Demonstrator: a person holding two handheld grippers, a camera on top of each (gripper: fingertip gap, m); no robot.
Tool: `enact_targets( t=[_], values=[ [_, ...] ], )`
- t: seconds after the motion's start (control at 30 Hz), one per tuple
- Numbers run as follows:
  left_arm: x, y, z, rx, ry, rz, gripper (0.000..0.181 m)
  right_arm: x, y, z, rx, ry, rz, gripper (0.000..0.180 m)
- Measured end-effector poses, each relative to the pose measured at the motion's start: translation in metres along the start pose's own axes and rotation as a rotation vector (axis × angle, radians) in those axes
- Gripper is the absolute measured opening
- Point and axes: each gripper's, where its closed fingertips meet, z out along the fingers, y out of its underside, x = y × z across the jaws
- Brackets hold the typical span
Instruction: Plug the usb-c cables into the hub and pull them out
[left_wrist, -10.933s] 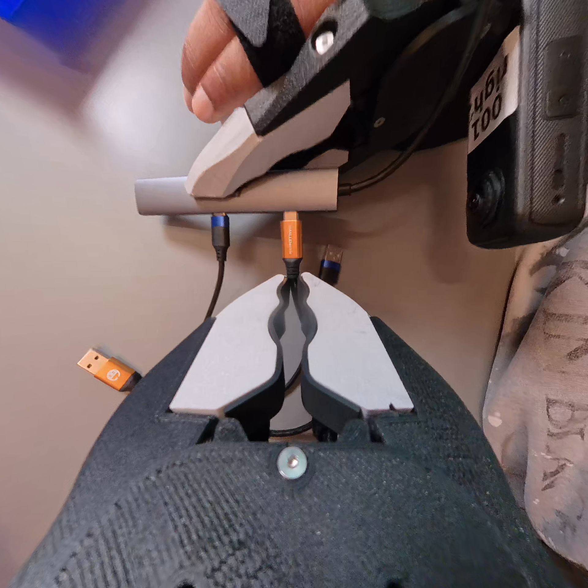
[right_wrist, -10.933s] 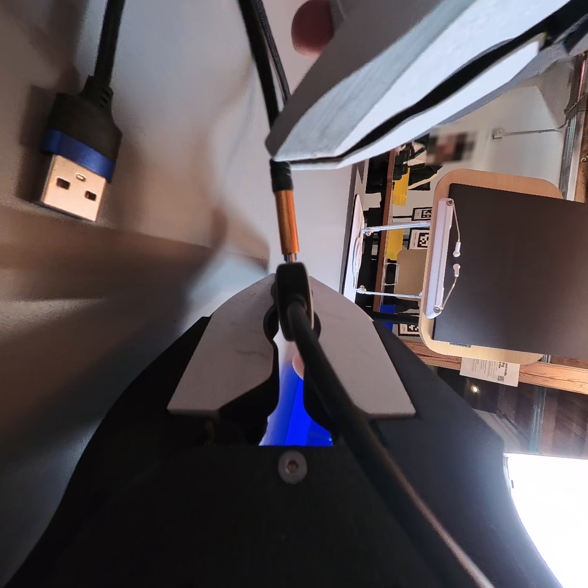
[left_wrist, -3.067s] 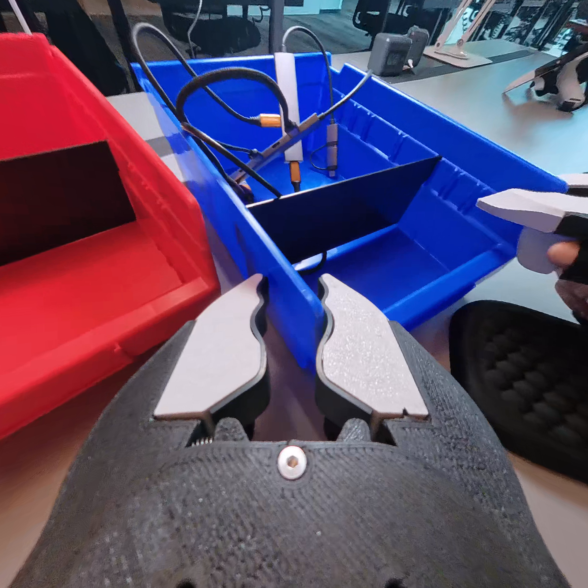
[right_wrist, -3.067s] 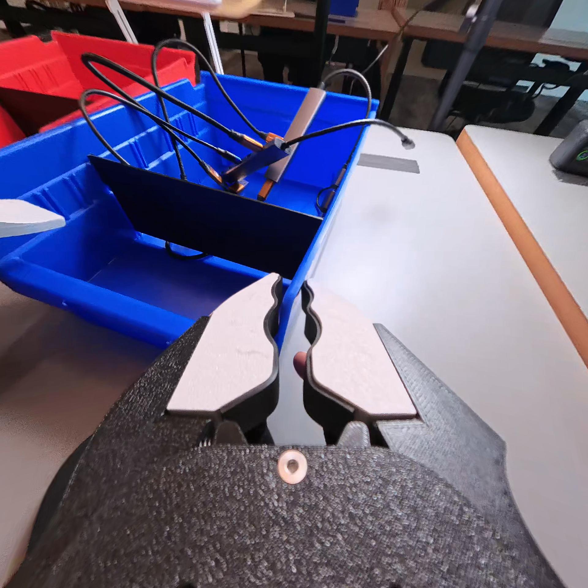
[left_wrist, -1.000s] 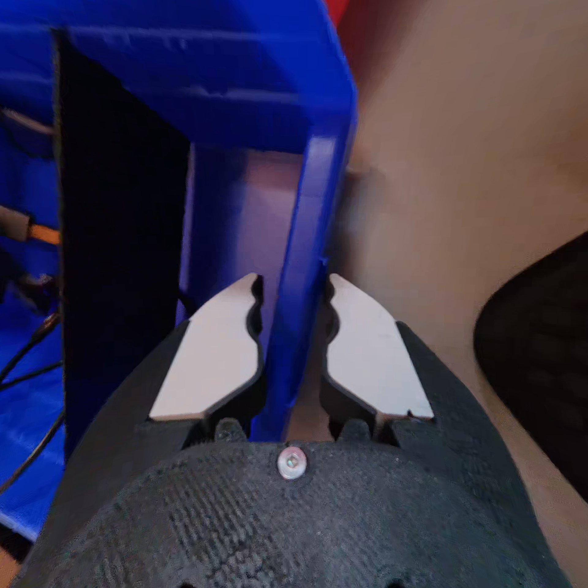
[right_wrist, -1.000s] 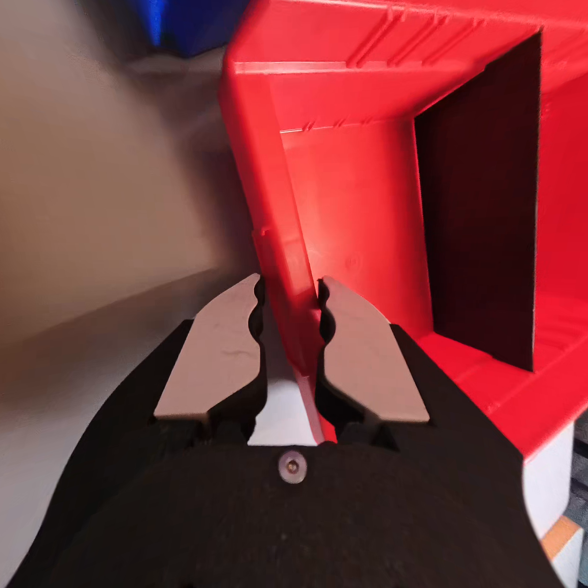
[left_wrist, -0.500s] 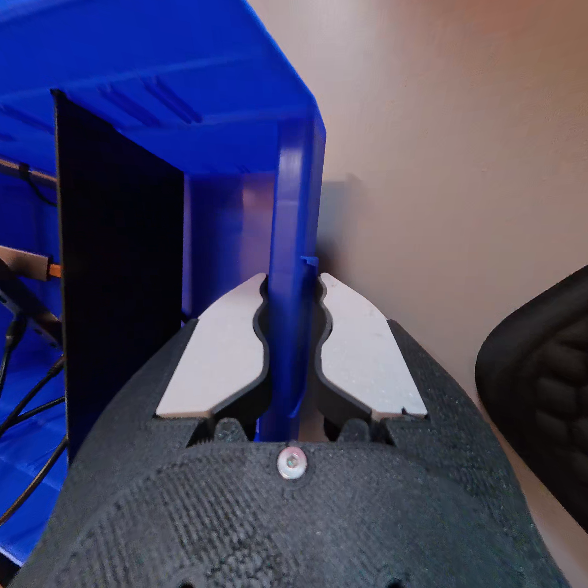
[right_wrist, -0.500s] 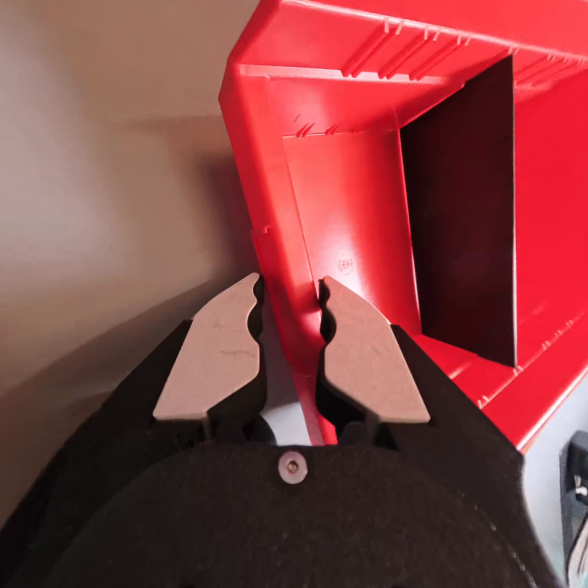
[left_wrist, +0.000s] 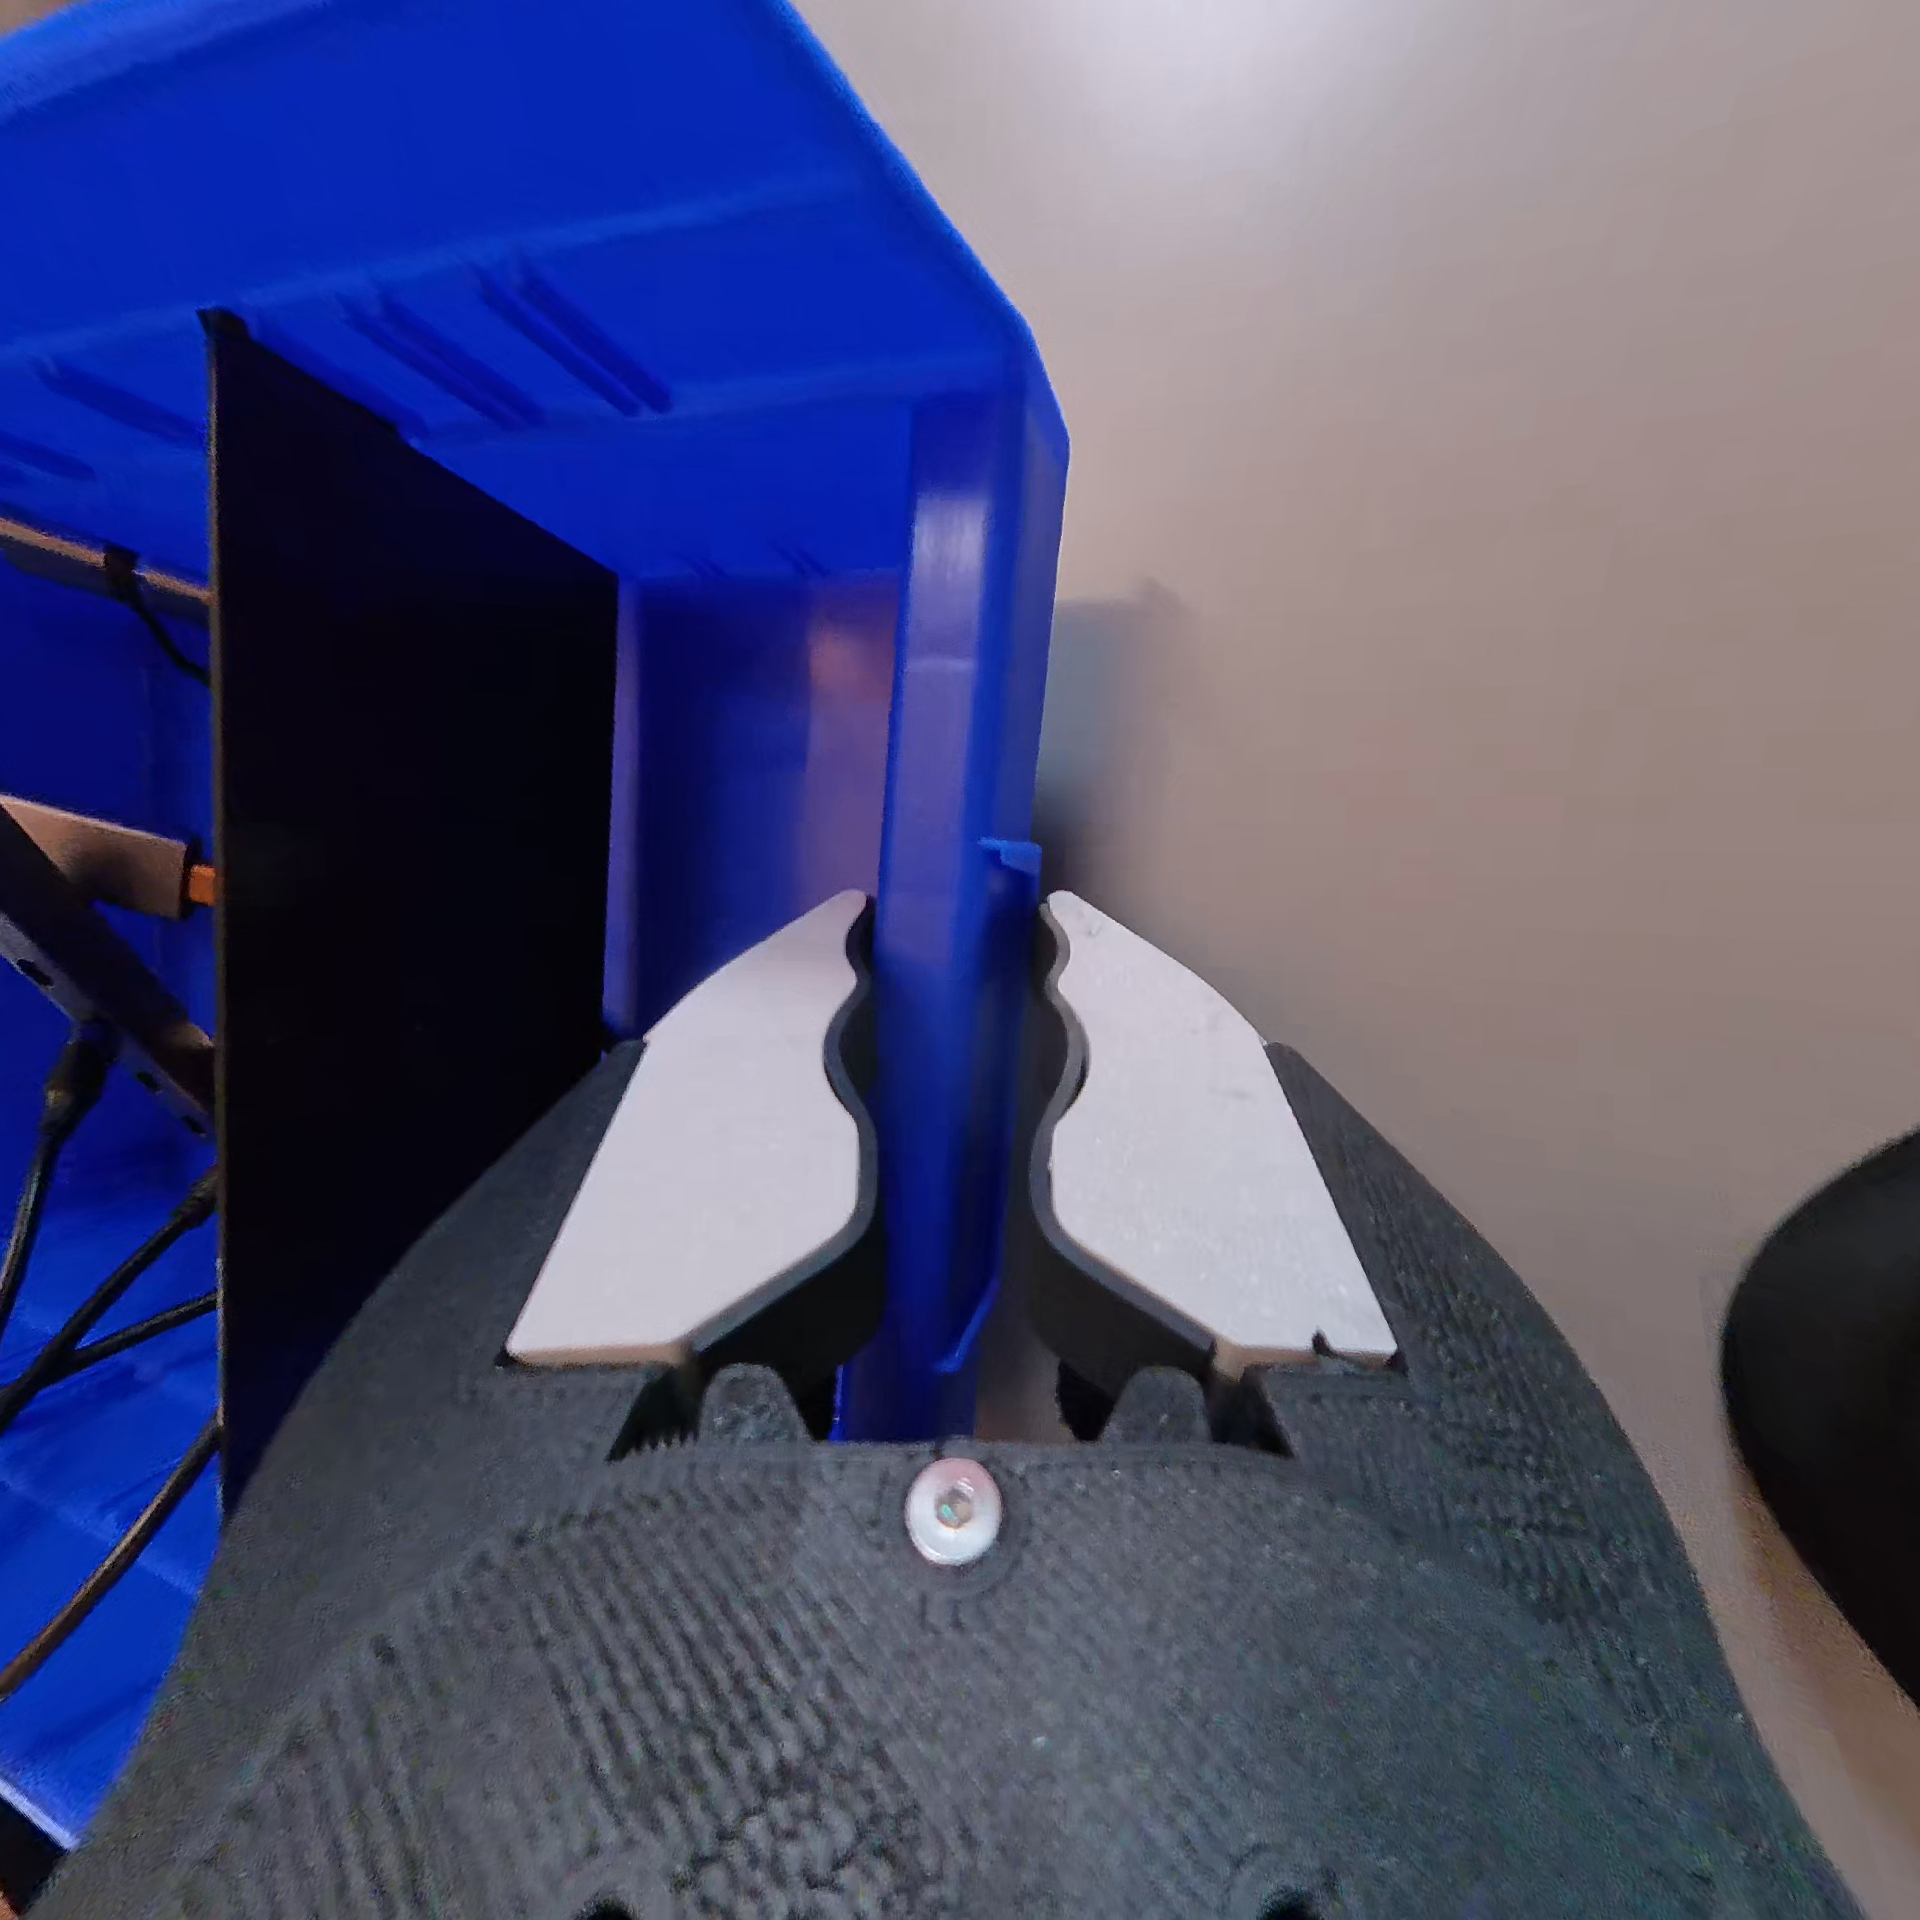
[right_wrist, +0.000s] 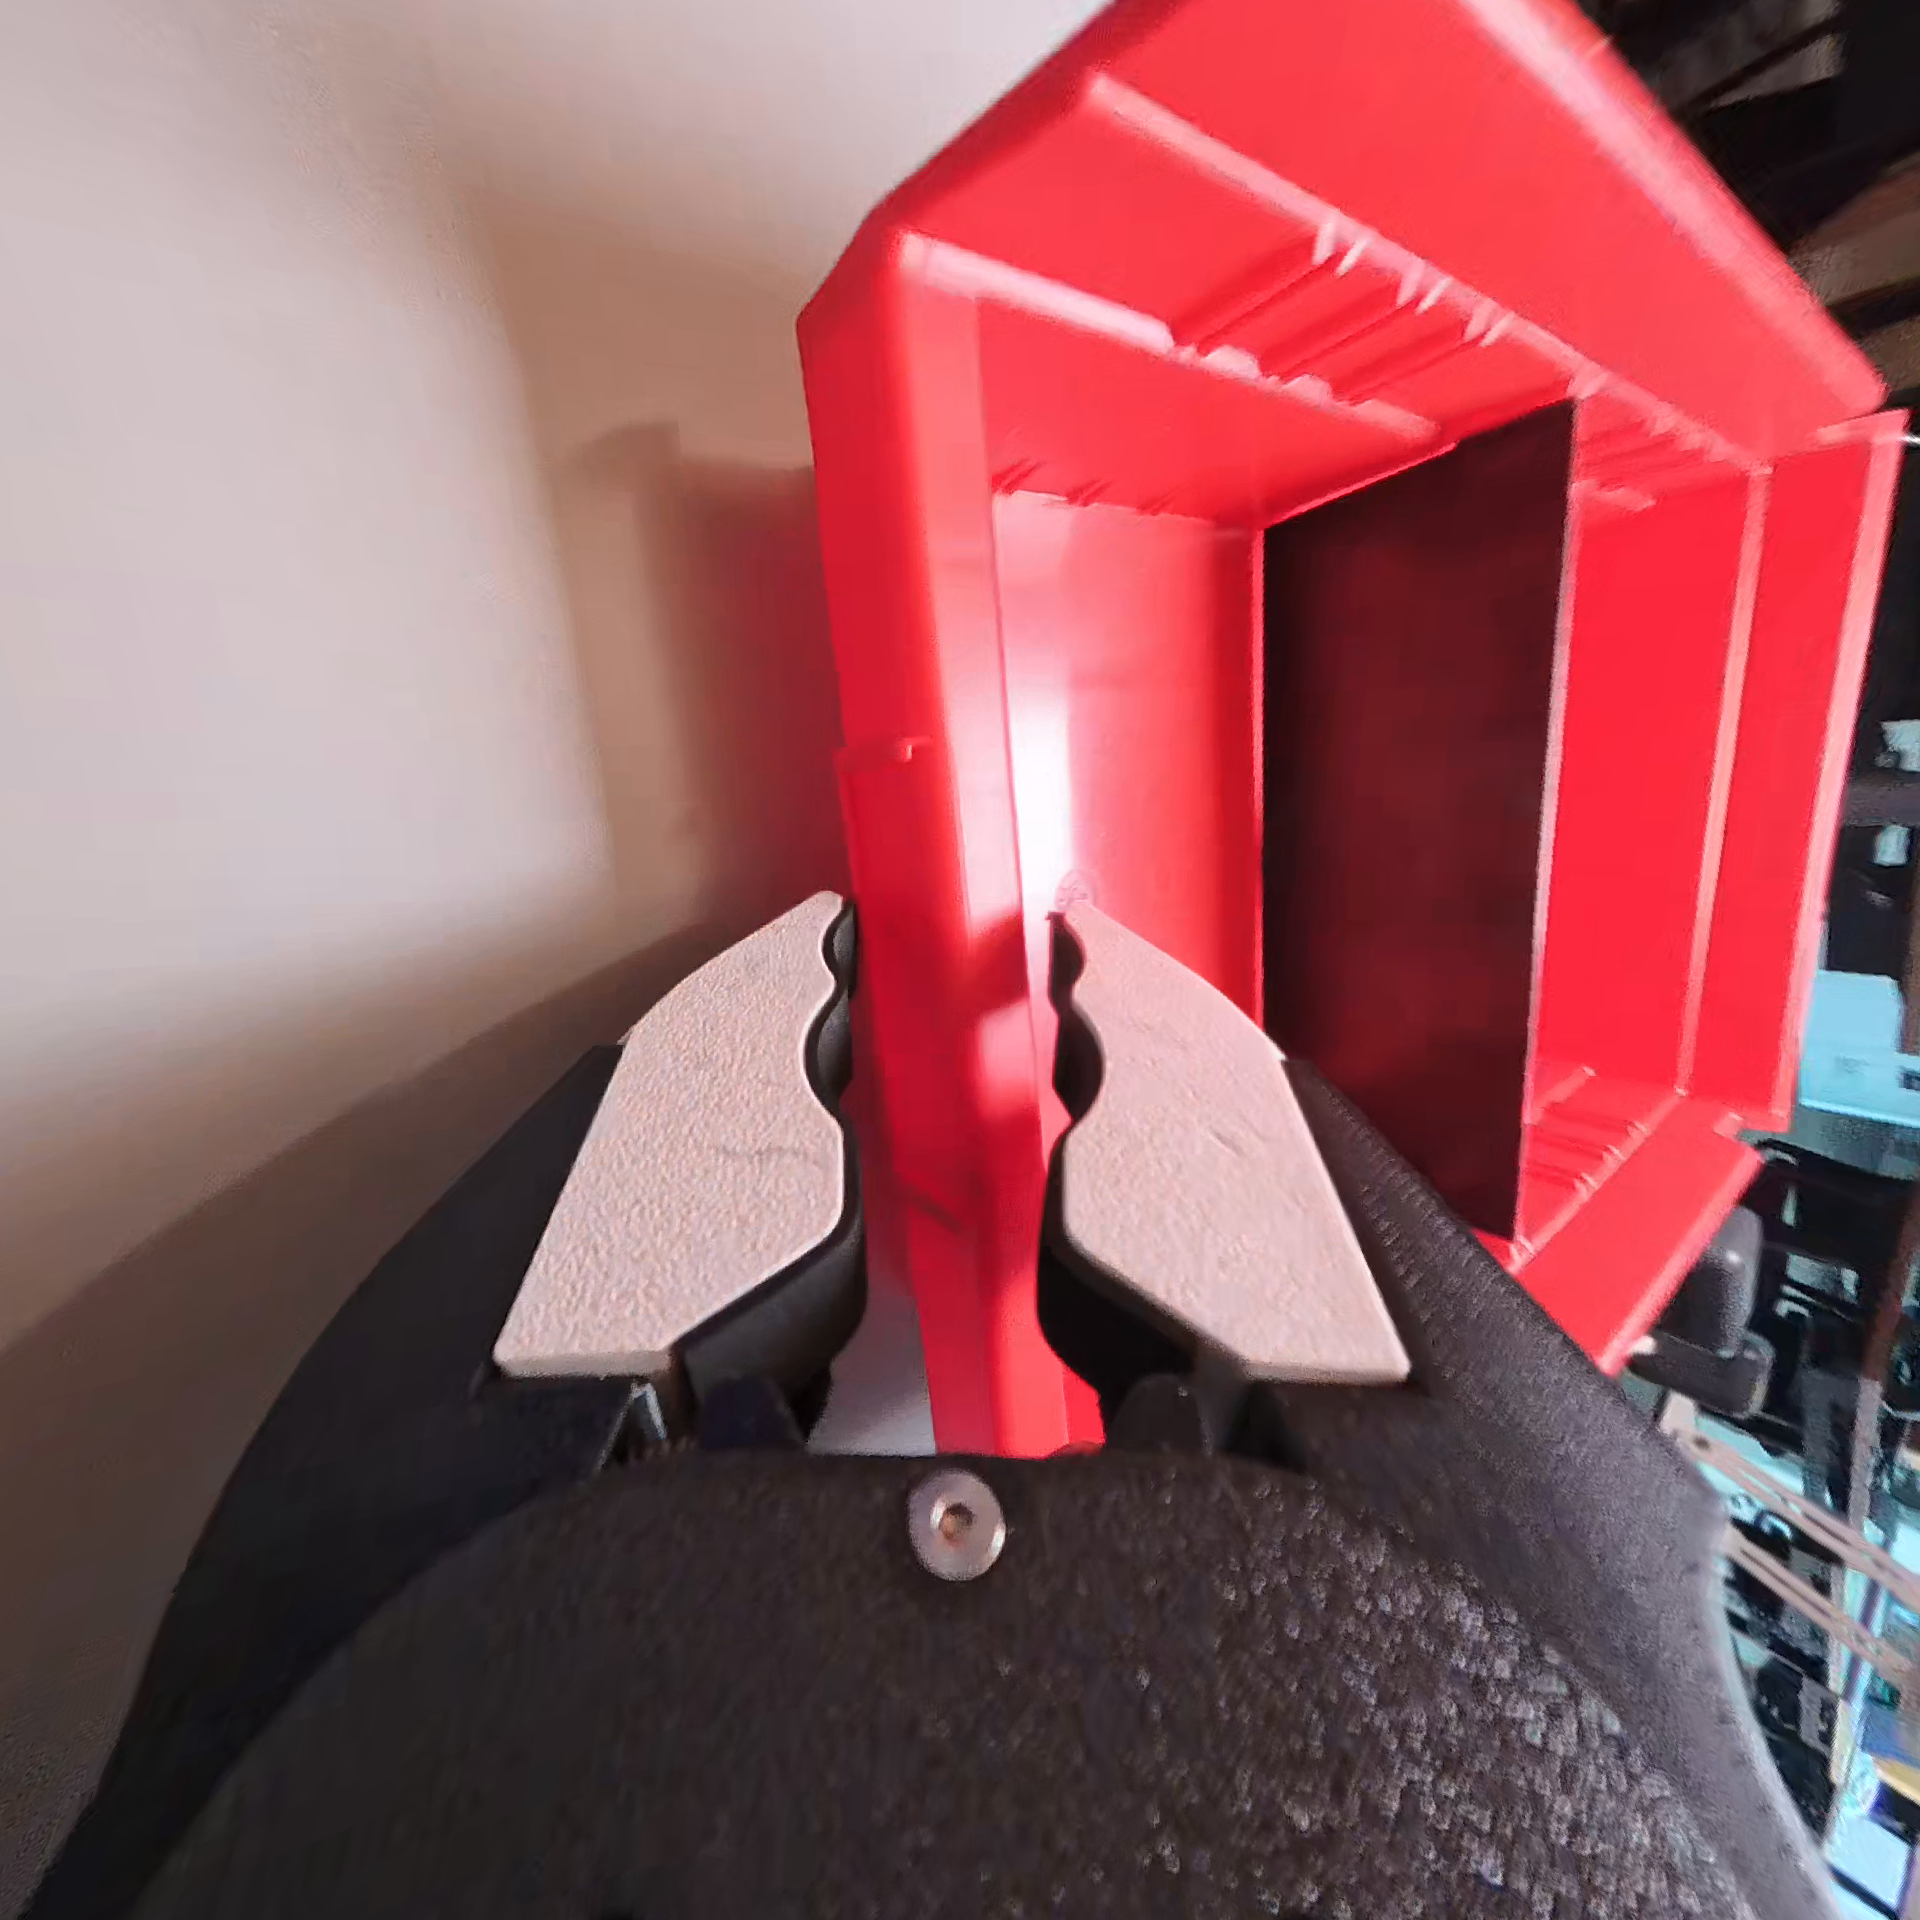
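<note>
Since 0.5 s earlier, the red bin (right_wrist: 1340, 727) has been tilted further and the blue bin (left_wrist: 966, 727) barely shifted.

Left wrist view: the left gripper (left_wrist: 956, 914) is clamped on the blue bin's wall. The hub (left_wrist: 104, 862) and cables (left_wrist: 94, 1299) lie behind the black divider (left_wrist: 405, 831), apparently tangled. If the bin is tipped, they could slide out.

Right wrist view: the right gripper (right_wrist: 951, 909) is clenched on the red bin's wall; the thin wall could slip.
</note>
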Motion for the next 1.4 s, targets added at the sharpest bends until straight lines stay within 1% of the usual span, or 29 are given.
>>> enact_targets(
  t=[0.07, 0.17, 0.23, 0.37, 0.47, 0.57, 0.63, 0.77, 0.97, 1.07, 1.1, 1.13, 1.17, 1.27, 1.4],
  values=[
    [-0.01, -0.004, 0.006, 0.008, -0.027, -0.016, 0.028, 0.006, -0.02, -0.012, 0.111, 0.025, 0.074, 0.036],
    [-0.023, -0.01, 0.012, 0.031, -0.065, -0.042, 0.03, 0.003, -0.065, -0.048, 0.384, 0.001, 0.226, 0.036],
    [-0.026, -0.015, 0.009, 0.057, -0.056, -0.078, 0.037, -0.005, -0.086, -0.07, 0.534, -0.036, 0.317, 0.035],
    [-0.038, -0.032, -0.018, 0.142, -0.061, -0.116, 0.043, -0.018, -0.106, -0.088, 0.75, -0.128, 0.504, 0.032],
    [-0.072, -0.045, -0.046, 0.213, -0.139, -0.181, 0.038, -0.022, -0.114, -0.087, 0.845, -0.162, 0.587, 0.03],
    [-0.118, -0.051, -0.067, 0.235, -0.217, -0.266, 0.035, -0.03, -0.117, -0.085, 0.866, -0.163, 0.561, 0.029],
    [-0.149, -0.047, -0.068, 0.186, -0.272, -0.29, 0.034, -0.037, -0.119, -0.085, 0.872, -0.169, 0.534, 0.027],
    [-0.19, -0.031, -0.036, -0.015, -0.303, -0.29, 0.035, -0.048, -0.119, -0.088, 0.879, -0.167, 0.48, 0.021],
    [-0.215, -0.003, 0.018, -0.37, -0.35, -0.153, 0.037, -0.058, -0.116, -0.084, 0.859, -0.183, 0.451, 0.02],
    [-0.222, 0.005, 0.031, -0.479, -0.354, -0.098, 0.029, -0.061, -0.114, -0.083, 0.85, -0.191, 0.442, 0.02],
    [-0.223, 0.006, 0.035, -0.492, -0.345, -0.092, 0.025, -0.062, -0.114, -0.083, 0.848, -0.191, 0.436, 0.019],
    [-0.223, 0.006, 0.037, -0.495, -0.337, -0.085, 0.015, -0.063, -0.113, -0.082, 0.844, -0.188, 0.429, 0.019],
    [-0.224, 0.006, 0.038, -0.493, -0.339, -0.078, 0.011, -0.063, -0.112, -0.082, 0.839, -0.184, 0.423, 0.019],
    [-0.226, -0.002, 0.027, -0.44, -0.329, -0.113, 0.011, -0.063, -0.11, -0.082, 0.836, -0.179, 0.416, 0.018],
    [-0.229, -0.016, -0.016, -0.386, -0.325, -0.155, 0.011, -0.062, -0.11, -0.083, 0.844, -0.202, 0.444, 0.017]
  ],
)
